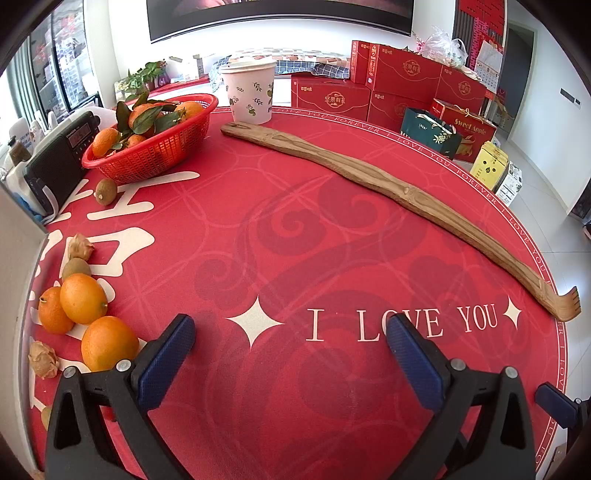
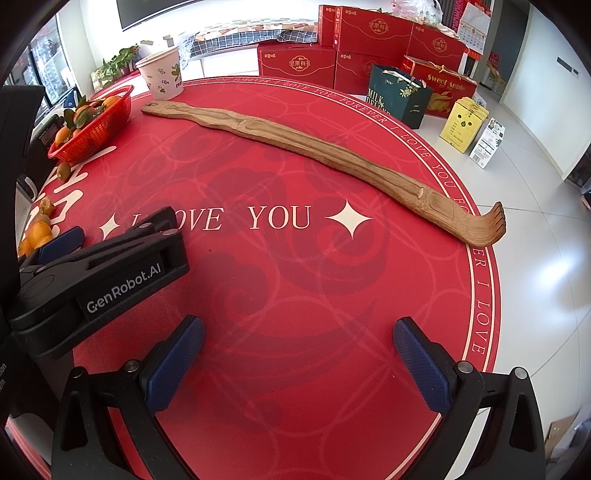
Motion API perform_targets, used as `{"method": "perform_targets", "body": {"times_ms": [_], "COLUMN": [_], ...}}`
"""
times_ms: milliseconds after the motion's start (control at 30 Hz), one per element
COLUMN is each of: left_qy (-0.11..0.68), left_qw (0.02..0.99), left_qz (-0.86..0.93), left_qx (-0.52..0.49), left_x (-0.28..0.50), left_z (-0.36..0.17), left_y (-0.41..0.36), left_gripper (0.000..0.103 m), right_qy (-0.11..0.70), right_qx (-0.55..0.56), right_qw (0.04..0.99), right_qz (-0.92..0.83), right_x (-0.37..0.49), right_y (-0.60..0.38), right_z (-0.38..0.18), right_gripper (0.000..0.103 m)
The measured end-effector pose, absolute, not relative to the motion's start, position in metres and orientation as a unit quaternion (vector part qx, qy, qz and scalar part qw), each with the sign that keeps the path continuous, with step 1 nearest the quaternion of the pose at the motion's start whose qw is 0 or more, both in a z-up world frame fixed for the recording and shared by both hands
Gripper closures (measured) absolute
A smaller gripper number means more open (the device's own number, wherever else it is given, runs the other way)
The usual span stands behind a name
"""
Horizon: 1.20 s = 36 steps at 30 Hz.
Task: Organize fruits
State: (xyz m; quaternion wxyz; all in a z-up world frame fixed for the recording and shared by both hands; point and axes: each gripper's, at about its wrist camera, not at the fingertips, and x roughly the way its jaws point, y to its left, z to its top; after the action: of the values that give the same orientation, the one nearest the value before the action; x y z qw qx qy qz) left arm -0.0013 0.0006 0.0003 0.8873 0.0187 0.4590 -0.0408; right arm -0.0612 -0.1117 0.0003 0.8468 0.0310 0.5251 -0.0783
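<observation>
Across the lower middle, the red table mat [image 1: 295, 221] reads "I LOVE YOU", with "I LOVE YOU FOREVER" circling its rim. At left, the left hand-held gripper [image 2: 122, 258] says "GenRobot.AI". Upper right, a red gift box [image 2: 443, 86] reads "Sweet Apple", a dark green bag [image 2: 400, 98] "MILK".

This looks like a home living room: a round table under a red "I LOVE YOU" tablecloth [image 1: 295, 240], a large dark wall-mounted screen [image 1: 280, 14] at twelve o'clock, stacked red gift boxes [image 1: 406, 85] on white floor tiles at one o'clock, perhaps glass-fronted cabinets [image 1: 55, 62] at ten.
</observation>
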Motion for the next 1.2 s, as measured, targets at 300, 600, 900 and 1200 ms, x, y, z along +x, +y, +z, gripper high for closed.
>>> {"method": "perform_targets", "body": {"times_ms": [300,600,900,1200], "left_qy": [0.459,0.459,0.459,0.459], "left_qw": [0.887,0.887,0.887,0.887], "left_qz": [-0.041,-0.041,-0.041,-0.041], "left_qx": [0.019,0.019,0.019,0.019], "left_x": [-0.0012,-0.0014,-0.0012,-0.0013], "left_z": [0.0002,0.0003,0.0002,0.0003], "left_y": [0.0007,0.0006,0.0006,0.0006], "left_gripper": [0.000,0.000,0.000,0.000], "right_qy": [0.524,0.522,0.523,0.522], "right_qx": [0.031,0.030,0.029,0.029], "right_qw": [0.847,0.848,0.849,0.849], "right_qz": [-0.079,-0.079,-0.076,-0.077], "right_x": [-0.0619,-0.0615,-0.0613,-0.0619], "right_y": [-0.1120,-0.1092,-0.1076,-0.1069], "right_z": [-0.0004,-0.0014,-0.0022,-0.0027], "right_gripper": [0.000,0.000,0.000,0.000]}}
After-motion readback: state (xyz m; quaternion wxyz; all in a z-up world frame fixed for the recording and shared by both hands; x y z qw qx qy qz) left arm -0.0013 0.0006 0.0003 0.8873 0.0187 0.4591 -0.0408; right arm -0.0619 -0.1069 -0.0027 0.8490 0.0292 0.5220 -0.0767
